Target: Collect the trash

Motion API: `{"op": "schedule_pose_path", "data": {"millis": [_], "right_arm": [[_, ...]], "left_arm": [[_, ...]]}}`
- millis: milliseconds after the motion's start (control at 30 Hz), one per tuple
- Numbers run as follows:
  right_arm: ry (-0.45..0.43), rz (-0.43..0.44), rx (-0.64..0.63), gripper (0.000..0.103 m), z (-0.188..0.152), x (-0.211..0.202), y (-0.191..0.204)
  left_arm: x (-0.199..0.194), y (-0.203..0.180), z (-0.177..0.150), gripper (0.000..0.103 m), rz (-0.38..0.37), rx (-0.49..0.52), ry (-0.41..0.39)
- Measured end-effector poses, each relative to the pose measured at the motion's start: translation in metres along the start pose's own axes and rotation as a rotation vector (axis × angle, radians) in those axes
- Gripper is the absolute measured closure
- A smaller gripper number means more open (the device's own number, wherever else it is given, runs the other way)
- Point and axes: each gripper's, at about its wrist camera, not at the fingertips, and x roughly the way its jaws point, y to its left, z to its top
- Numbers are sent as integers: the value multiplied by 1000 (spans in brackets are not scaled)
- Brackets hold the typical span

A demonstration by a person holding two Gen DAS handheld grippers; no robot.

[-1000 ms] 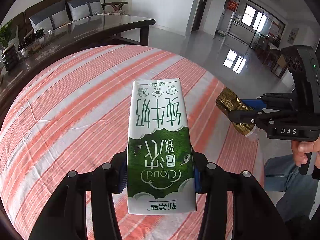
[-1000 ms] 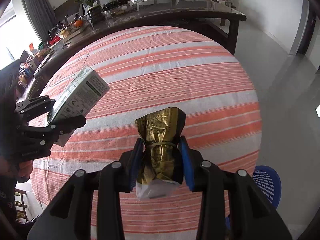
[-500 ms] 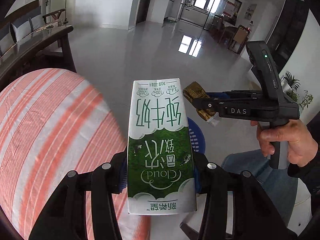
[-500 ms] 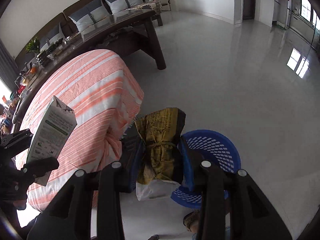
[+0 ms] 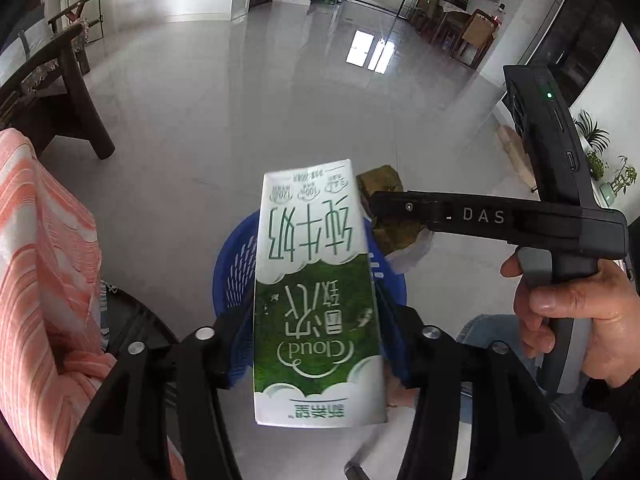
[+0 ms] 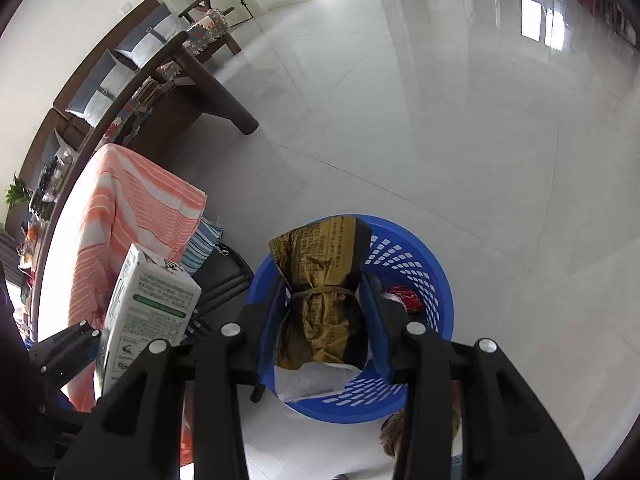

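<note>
My left gripper (image 5: 316, 340) is shut on a green and white milk carton (image 5: 316, 292) and holds it over a blue plastic basket (image 5: 236, 268) on the floor. My right gripper (image 6: 324, 312) is shut on a crumpled gold wrapper (image 6: 324, 288) above the same basket (image 6: 412, 264), which has a red item inside. The carton also shows at the left of the right wrist view (image 6: 148, 312). The wrapper (image 5: 394, 232) and the right gripper show in the left wrist view, just right of the carton.
The table with the orange striped cloth (image 5: 44, 264) stands left of the basket, also seen in the right wrist view (image 6: 128, 208). A dark wooden table (image 6: 192, 80) and sofa stand further back. Shiny grey floor (image 5: 248, 100) stretches beyond the basket.
Both grippers have swung away from the table with their loads. They now hang over the blue basket, which sits closer below them than half a second ago.
</note>
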Motion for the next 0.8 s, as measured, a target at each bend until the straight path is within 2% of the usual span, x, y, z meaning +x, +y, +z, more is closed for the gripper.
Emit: {"op": "schedule_pose_path", "data": {"millis": [33, 167, 233, 367, 400, 433, 500, 567, 633, 700, 767, 800], "right_arm": [[-4, -1, 22, 41, 0, 4, -7], [-33, -17, 95, 37, 3, -4, -24], [-62, -54, 101, 27, 5, -14, -23], [-124, -109, 44, 24, -2, -47, -6], [-141, -114, 33, 18, -6, -55, 0], [-162, -113, 21, 16, -10, -66, 4], [-217, -117, -9, 11, -23, -88, 15], [-274, -131, -37, 4, -42, -110, 26], [-335, -189, -83, 4, -64, -128, 40], [-421, -288, -130, 4, -86, -148, 53], [-519, -317, -128, 5, -105, -166, 58], [-556, -312, -114, 5, -111, -174, 59]], "left_arm": [[6, -1, 3, 21, 9, 1, 1], [10, -4, 10, 20, 51, 29, -6], [-4, -6, 5, 18, 60, 41, -38], [-48, -13, -10, 10, 105, 59, -163], [-62, -18, -14, 5, 130, 61, -208], [-76, -22, -19, 5, 156, 65, -254], [-102, -32, -25, 5, 190, 85, -318], [-119, -43, -32, 5, 225, 97, -347], [-135, -52, -37, 5, 282, 93, -390], [-146, -59, -42, 5, 358, 66, -429], [-156, -67, -51, 5, 442, 40, -443], [-158, -69, -53, 5, 443, 40, -444]]}}
